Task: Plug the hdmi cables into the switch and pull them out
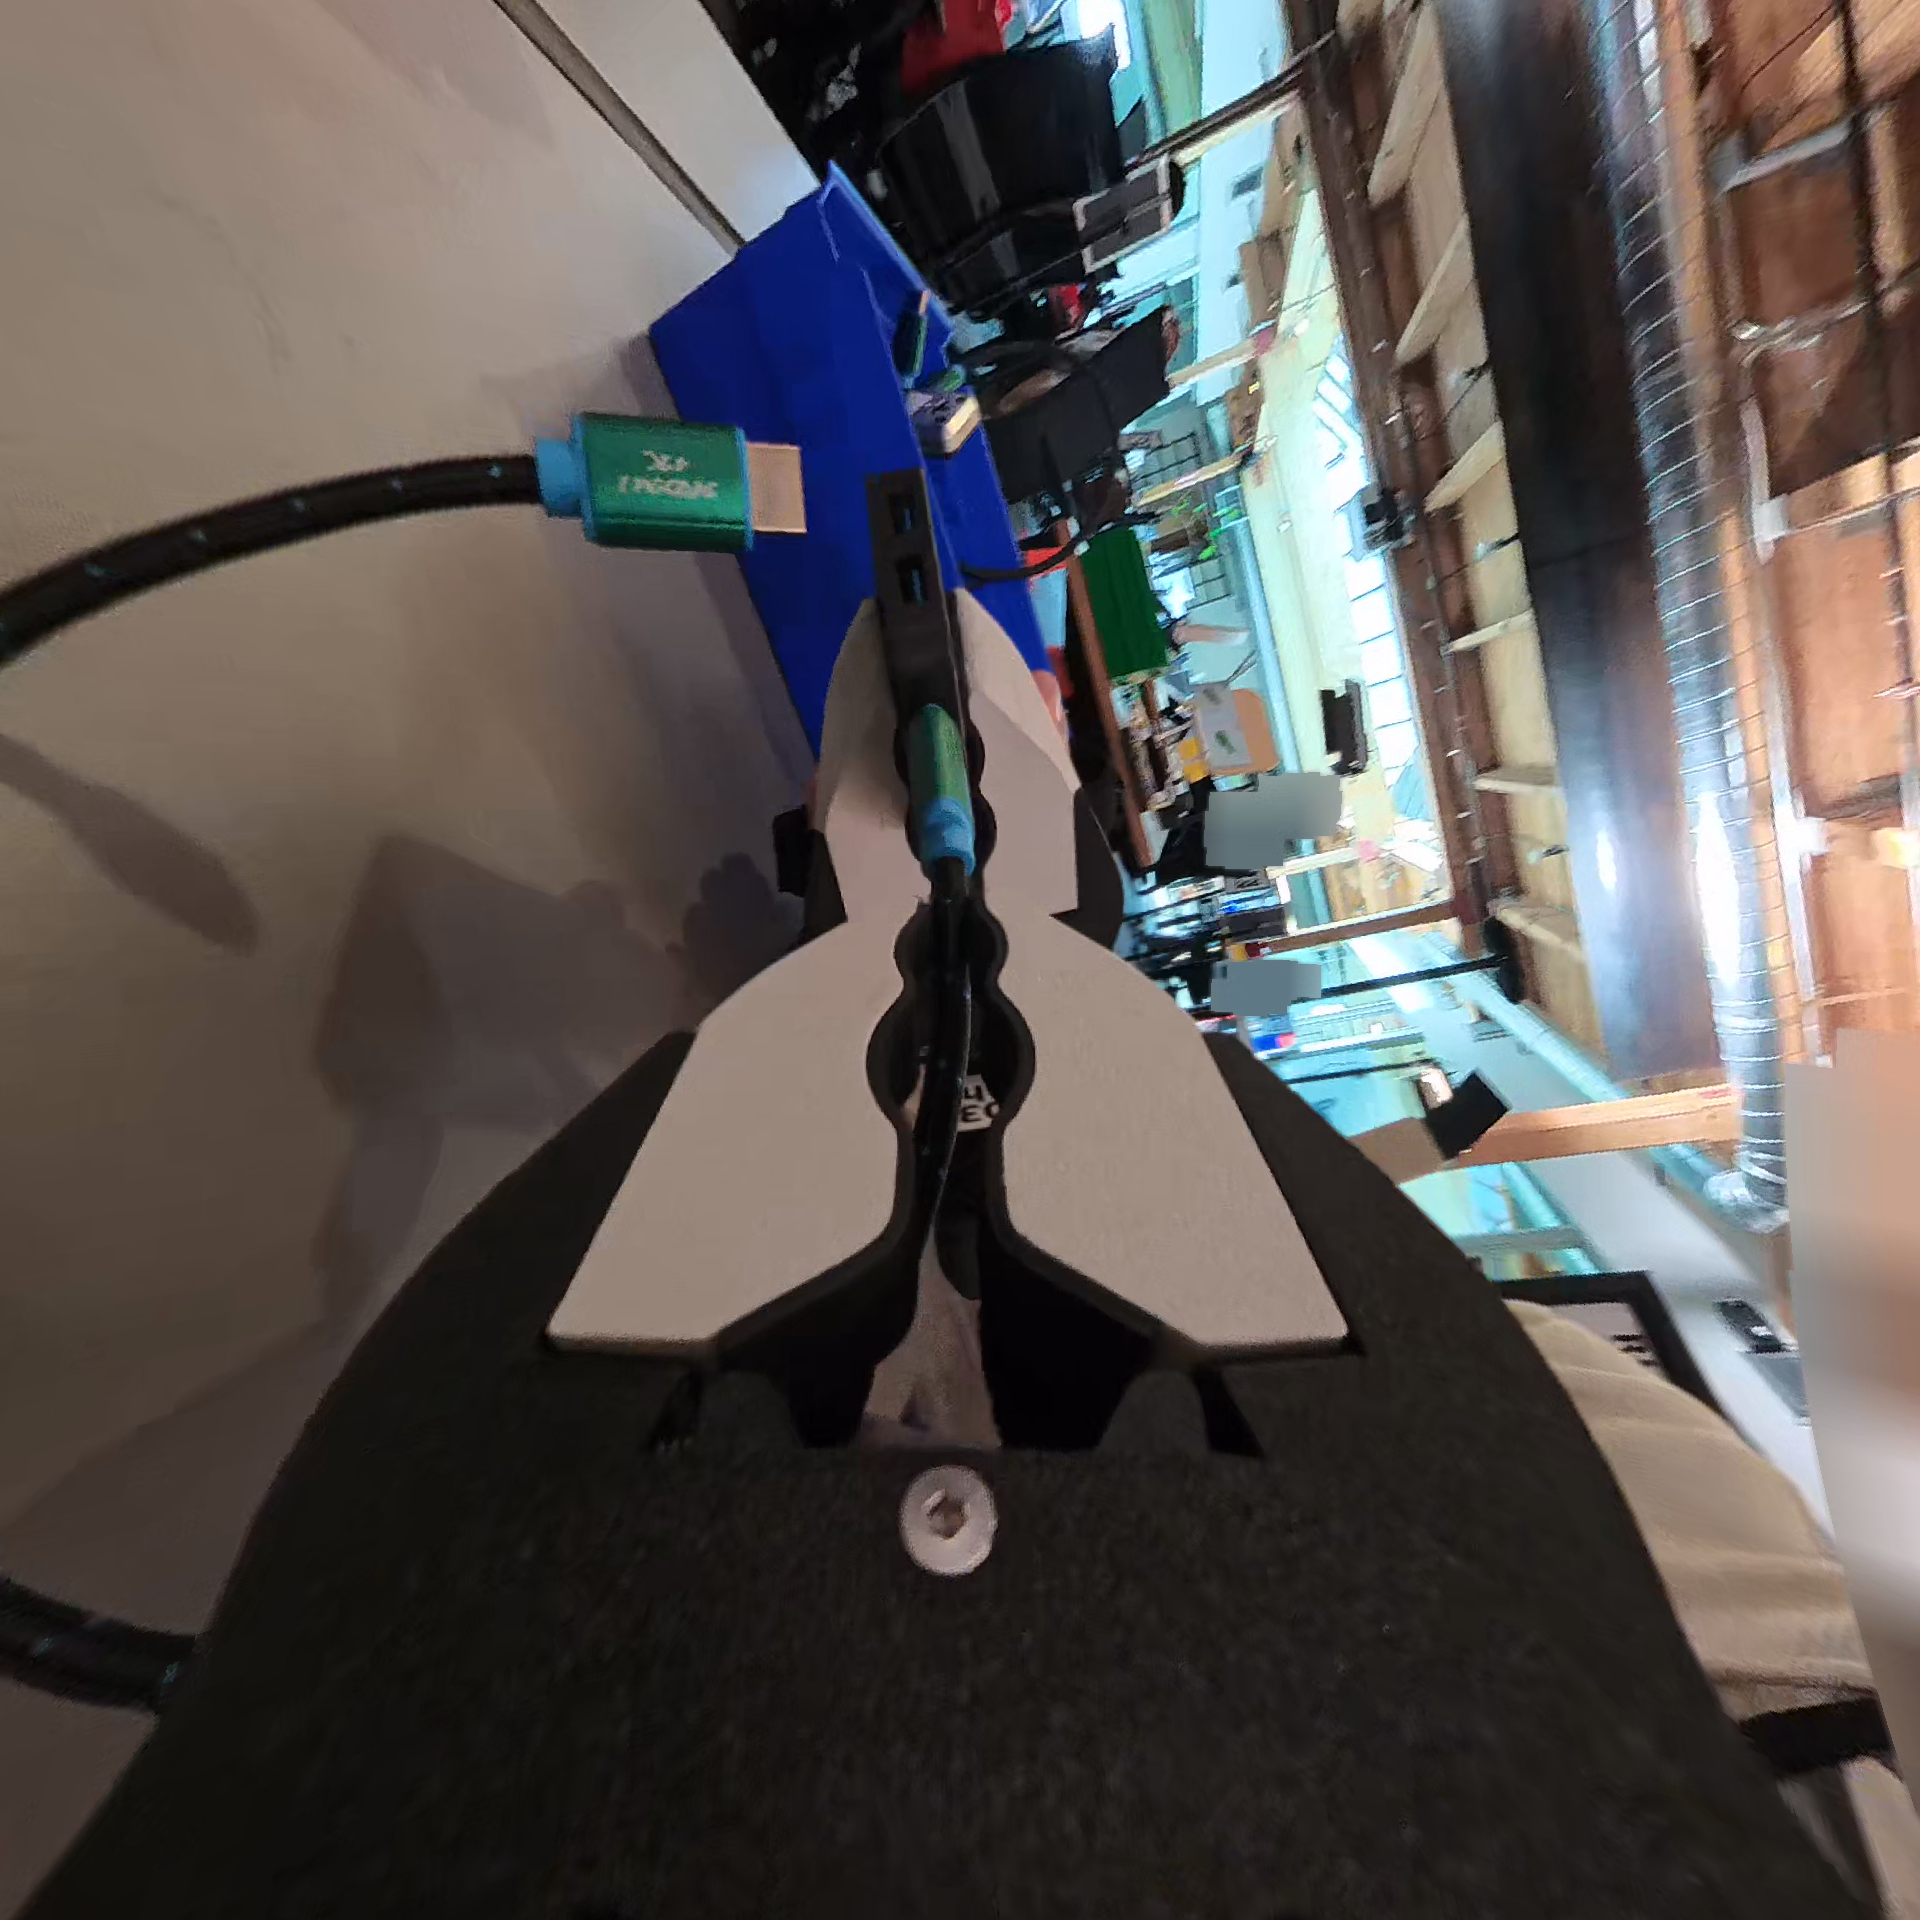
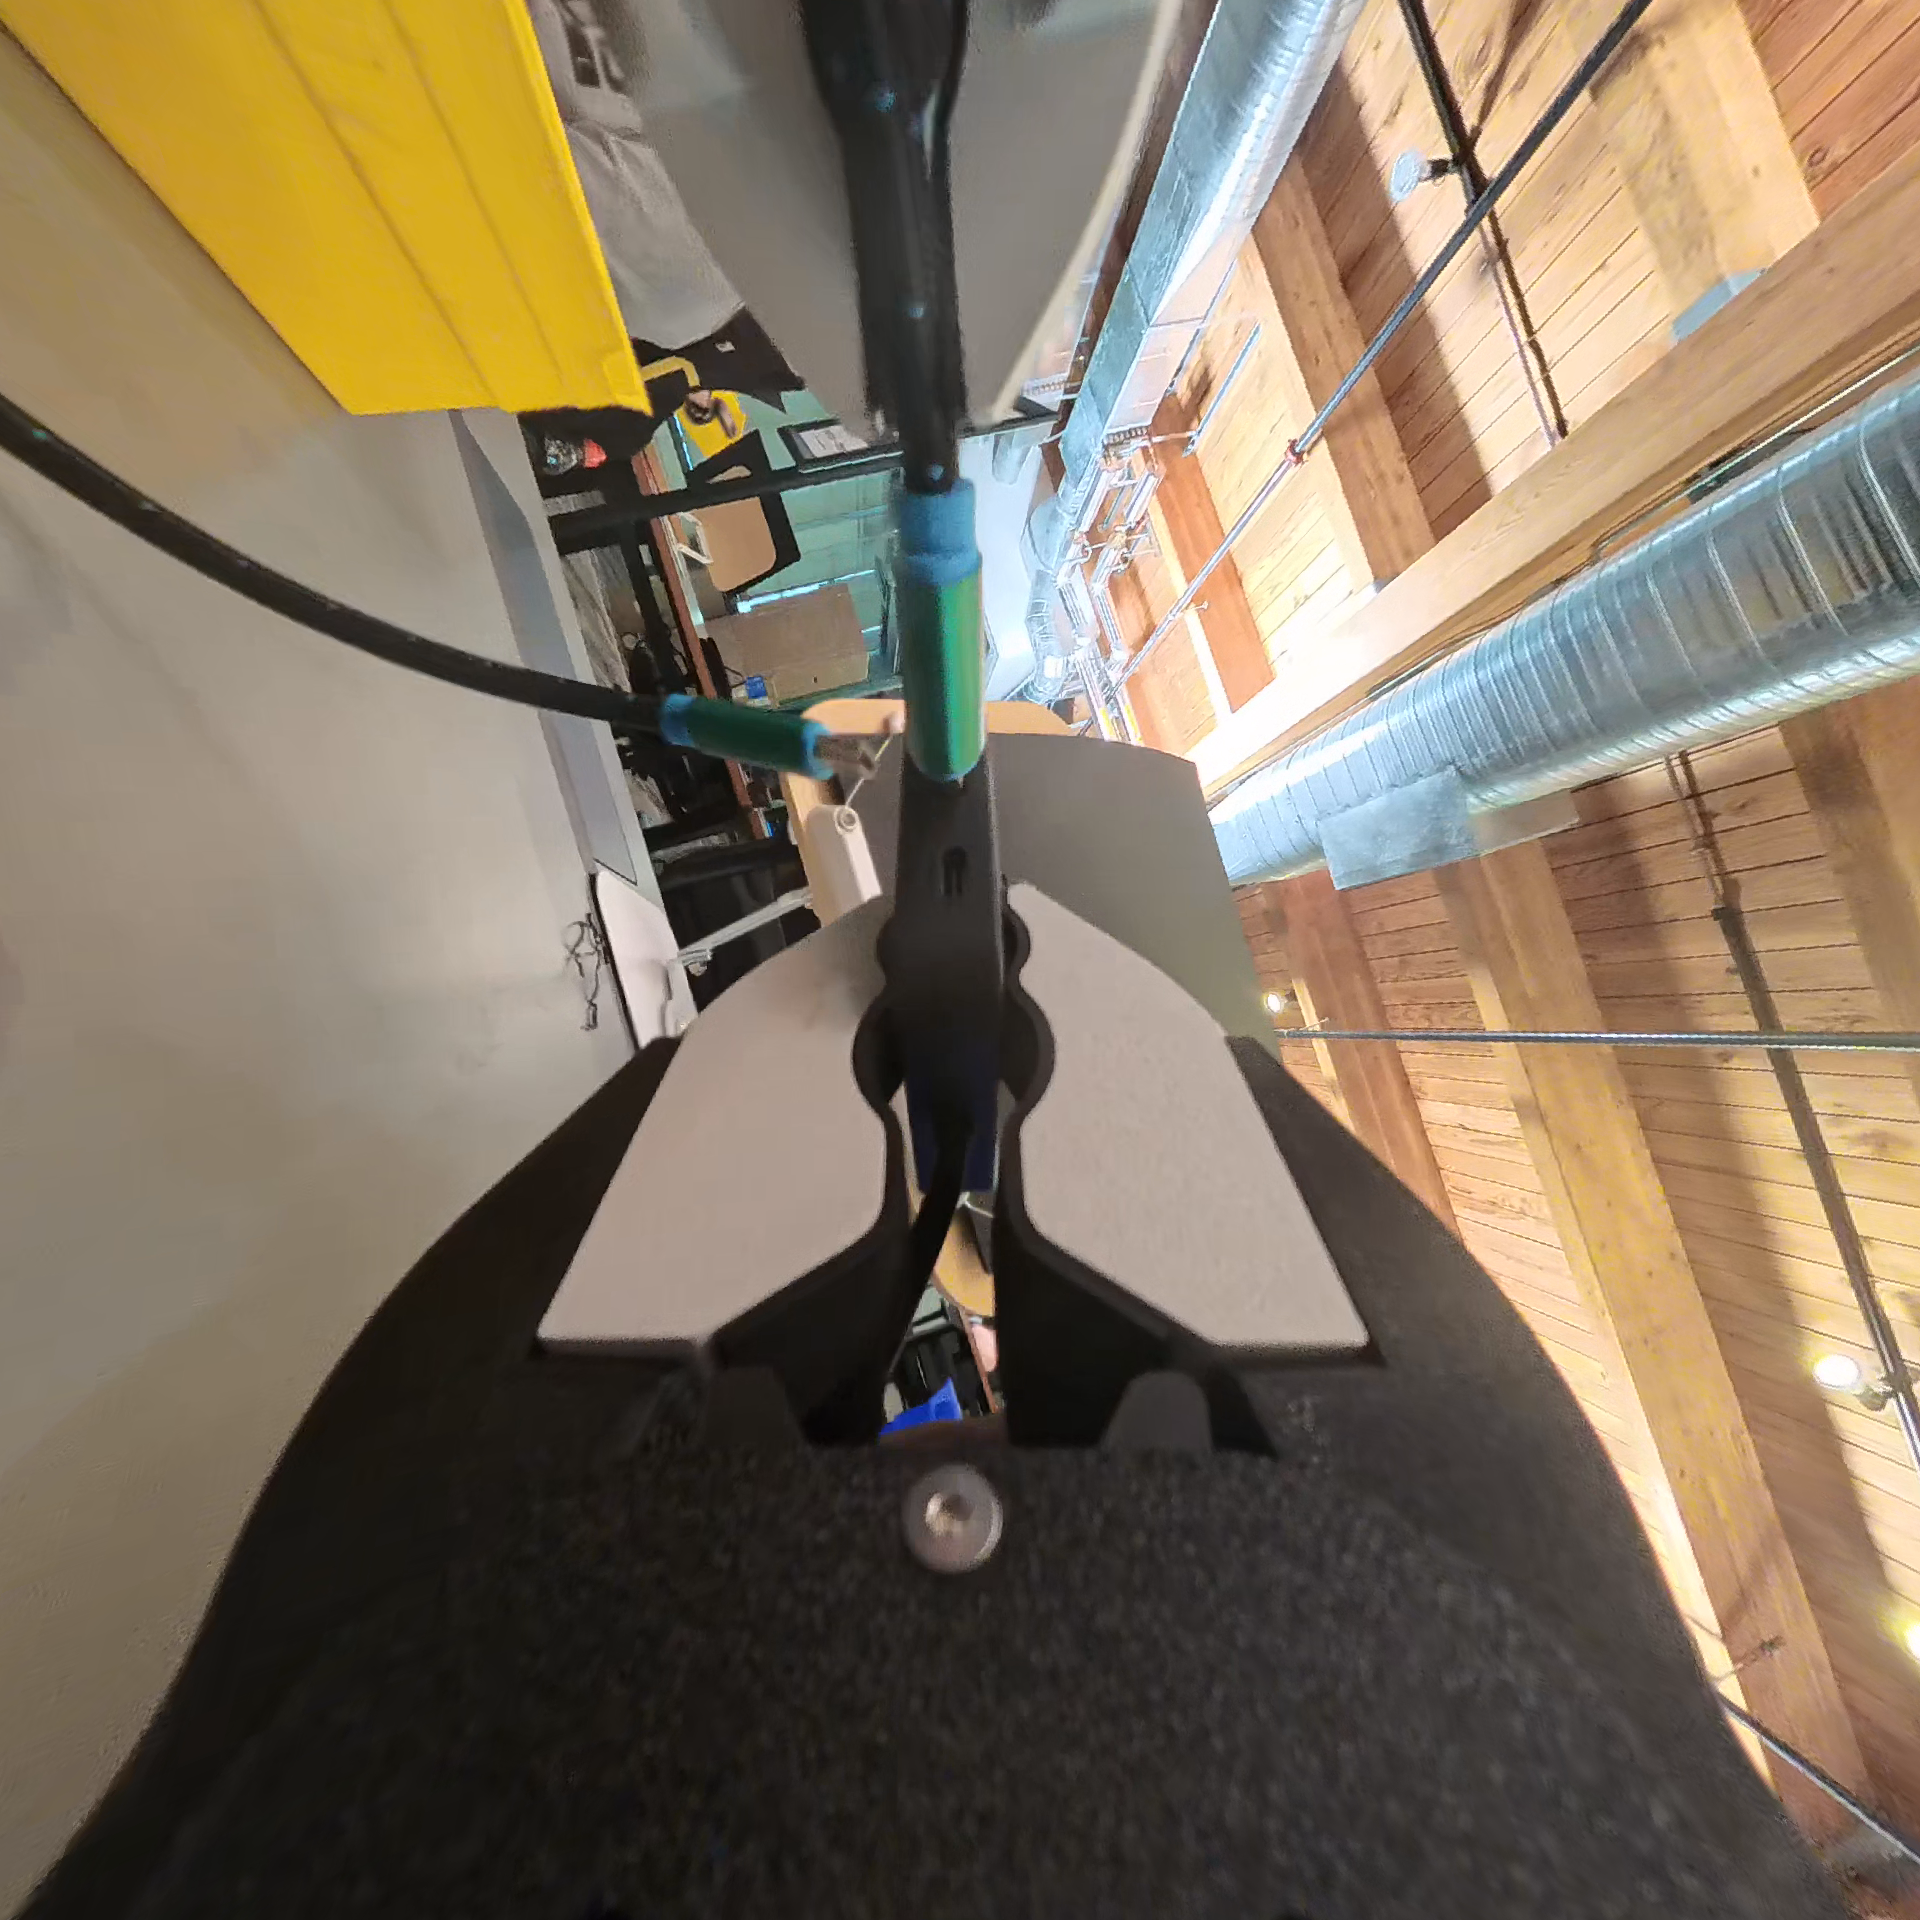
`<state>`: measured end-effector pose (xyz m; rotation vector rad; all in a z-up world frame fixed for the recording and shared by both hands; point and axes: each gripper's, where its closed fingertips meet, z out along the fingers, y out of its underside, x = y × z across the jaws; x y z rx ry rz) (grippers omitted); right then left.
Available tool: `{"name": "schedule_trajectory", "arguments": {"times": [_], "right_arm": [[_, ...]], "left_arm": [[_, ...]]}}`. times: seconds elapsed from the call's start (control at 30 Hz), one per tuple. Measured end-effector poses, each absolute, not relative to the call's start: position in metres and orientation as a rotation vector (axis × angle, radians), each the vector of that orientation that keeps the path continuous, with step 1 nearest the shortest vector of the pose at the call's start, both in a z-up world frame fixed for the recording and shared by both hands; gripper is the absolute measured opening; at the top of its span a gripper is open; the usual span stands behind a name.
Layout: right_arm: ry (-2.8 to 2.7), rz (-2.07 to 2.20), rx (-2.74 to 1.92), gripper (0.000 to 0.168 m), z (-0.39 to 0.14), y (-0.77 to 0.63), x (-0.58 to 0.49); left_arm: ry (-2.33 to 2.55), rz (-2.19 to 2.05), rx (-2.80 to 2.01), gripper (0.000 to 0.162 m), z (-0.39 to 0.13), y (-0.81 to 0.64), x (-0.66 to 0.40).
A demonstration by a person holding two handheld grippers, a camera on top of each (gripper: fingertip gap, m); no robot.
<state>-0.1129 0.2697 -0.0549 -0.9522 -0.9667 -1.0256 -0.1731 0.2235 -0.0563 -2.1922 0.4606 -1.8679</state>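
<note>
In the left wrist view my left gripper (image 1: 914, 644) is shut on a green HDMI plug (image 1: 940, 769) with a blue collar. Its braided cable runs back between the fingers. The plug sits in the end of a black switch (image 1: 906, 561), which sticks out past the fingertips. A second green plug (image 1: 665, 483) lies loose on the white table (image 1: 260, 312), its metal tip close to the switch. In the right wrist view my right gripper (image 2: 948, 914) is shut on the black switch (image 2: 948, 862). A green plug (image 2: 940, 665) stands in its far end. The loose plug (image 2: 764, 740) points at it from the left.
A blue bin (image 1: 821, 343) lies on the table beyond the switch, with a small adapter (image 1: 940, 416) on it. A yellow bin (image 2: 364, 187) sits at the upper left of the right wrist view. Braided cable (image 1: 208, 540) loops over the table. Workshop furniture fills the background. About 8 cm separates my left fingertips from my right.
</note>
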Motion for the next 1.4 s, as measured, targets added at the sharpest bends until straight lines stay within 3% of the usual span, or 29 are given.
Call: {"name": "schedule_trajectory", "arguments": {"times": [0.67, 0.83, 0.93, 1.13, 1.3, 1.4], "right_arm": [[-0.946, -0.968, -1.03, 0.013, -0.053, 0.278, -0.114], [-0.943, -0.989, -1.14, 0.013, -0.048, 0.283, -0.092], [-0.873, -1.011, -1.218, 0.013, -0.024, 0.281, -0.063], [-0.669, -1.027, -1.385, 0.013, 0.075, 0.274, 0.034], [-0.628, -1.173, -1.607, 0.014, 0.148, 0.261, 0.143], [-0.715, -1.316, -1.846, 0.014, 0.151, 0.251, 0.206]], "left_arm": [[0.677, -1.651, -2.124, 0.007, -0.05, 0.22, -0.162], [0.699, -1.588, -1.827, 0.03, 0.002, 0.198, -0.203], [0.702, -1.448, -1.717, 0.032, -0.009, 0.173, -0.244], [0.723, -1.163, -1.877, 0.03, -0.105, 0.14, -0.302], [0.664, -1.289, -1.839, 0.03, -0.088, 0.135, -0.312], [0.692, -1.264, -1.86, 0.029, -0.093, 0.133, -0.312]]}}
